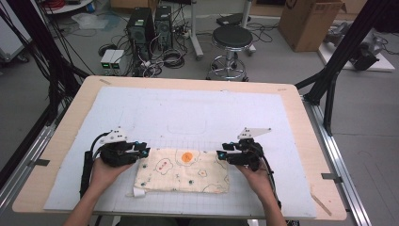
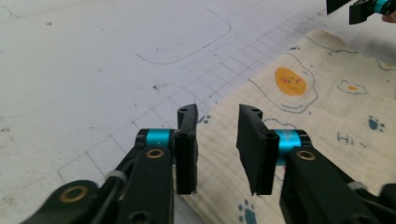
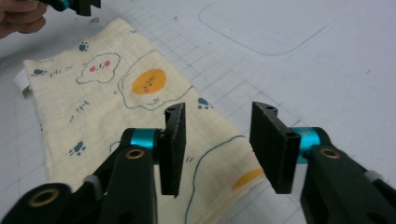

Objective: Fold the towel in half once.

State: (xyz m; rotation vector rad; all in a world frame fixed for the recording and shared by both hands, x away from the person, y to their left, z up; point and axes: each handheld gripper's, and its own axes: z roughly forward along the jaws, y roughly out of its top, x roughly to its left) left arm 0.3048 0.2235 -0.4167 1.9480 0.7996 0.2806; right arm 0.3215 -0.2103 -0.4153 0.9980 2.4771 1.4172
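Observation:
A cream cloth printed with fried eggs and paw marks lies folded flat on the white grid mat near the table's front. My left gripper hovers at the cloth's far left corner, jaws open over its edge. My right gripper sits at the cloth's far right corner, jaws open above that corner. The cloth spreads to the right in the left gripper view and to the left in the right gripper view. Nothing is held.
The white mat covers most of the wooden table. A small white tag pokes out at the cloth's near left corner. Beyond the table stand a stool, computer towers and a cardboard box.

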